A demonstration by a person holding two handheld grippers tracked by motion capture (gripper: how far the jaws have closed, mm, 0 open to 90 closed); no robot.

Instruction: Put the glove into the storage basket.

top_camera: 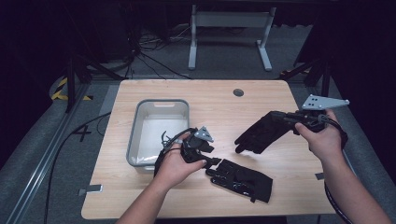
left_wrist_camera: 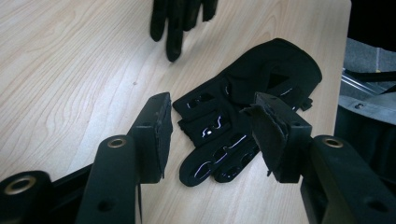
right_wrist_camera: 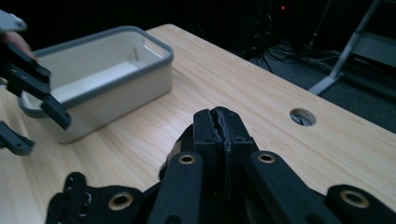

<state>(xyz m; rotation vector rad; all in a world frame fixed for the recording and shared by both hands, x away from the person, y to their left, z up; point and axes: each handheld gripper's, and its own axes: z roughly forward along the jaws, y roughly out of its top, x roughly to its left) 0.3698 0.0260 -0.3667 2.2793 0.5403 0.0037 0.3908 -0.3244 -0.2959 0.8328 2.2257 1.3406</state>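
- grey bin (top_camera: 135, 135) sits left on the table (top_camera: 261, 95), nothing in it.
- left gripper (top_camera: 211, 163) hovers with jaws apart over the flat glove (top_camera: 243, 179); closing off-centre could pinch one finger only.
- right gripper (top_camera: 280, 116) is clamped on the lifted glove (top_camera: 259, 133), which dangles and could slip free.

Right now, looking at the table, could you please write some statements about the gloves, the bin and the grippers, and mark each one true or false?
1. The right gripper holds a black glove lifted off the table. True.
2. The second glove lies inside the grey bin. False: it lies on the wooden table, beside the bin.
3. The left gripper is open above that second glove. True.
4. The bin is full of gloves. False: it looks empty.
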